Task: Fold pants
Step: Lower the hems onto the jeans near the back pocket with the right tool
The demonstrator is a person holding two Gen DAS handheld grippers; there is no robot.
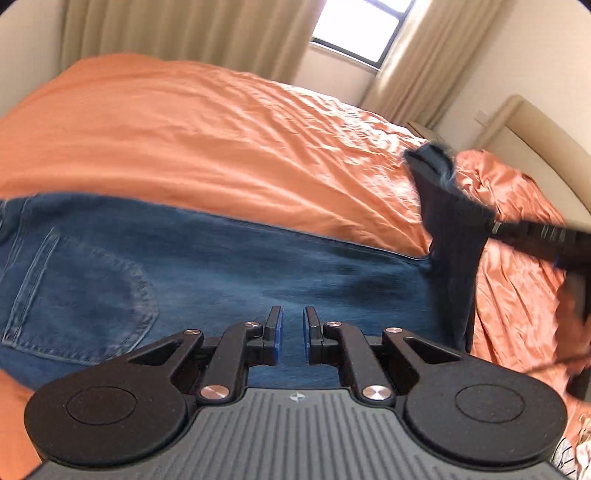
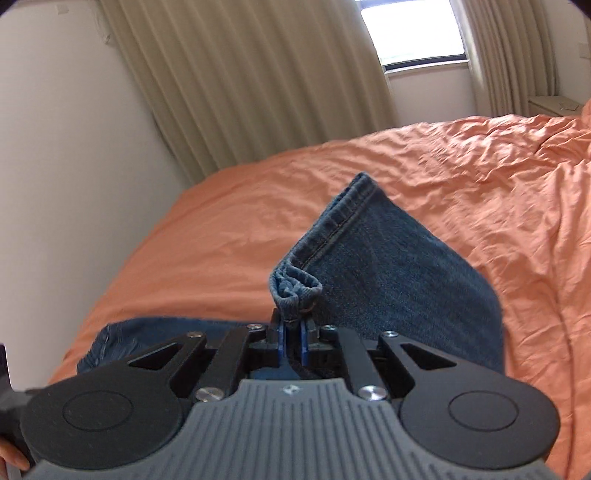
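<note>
Blue denim pants (image 1: 221,266) lie spread across a bed covered in a wrinkled orange bedspread (image 1: 207,147), with a back pocket (image 1: 85,295) facing up at the left of the left wrist view. The left gripper (image 1: 292,334) hovers just above the denim, its blue-padded fingers a small gap apart and holding nothing. The right gripper (image 2: 294,341) is closed on a bunched corner of the leg hem (image 2: 295,291), lifting that leg end off the bed so the stitched cuff points upward. In the left view this raised leg is dark and motion-blurred, hiding part of the bed behind it. Beige curtains (image 2: 236,81) and a bright window (image 2: 410,29) stand behind the bed; a pale headboard (image 1: 535,136) sits at the right. The gripper bodies cut off the near denim.
</note>
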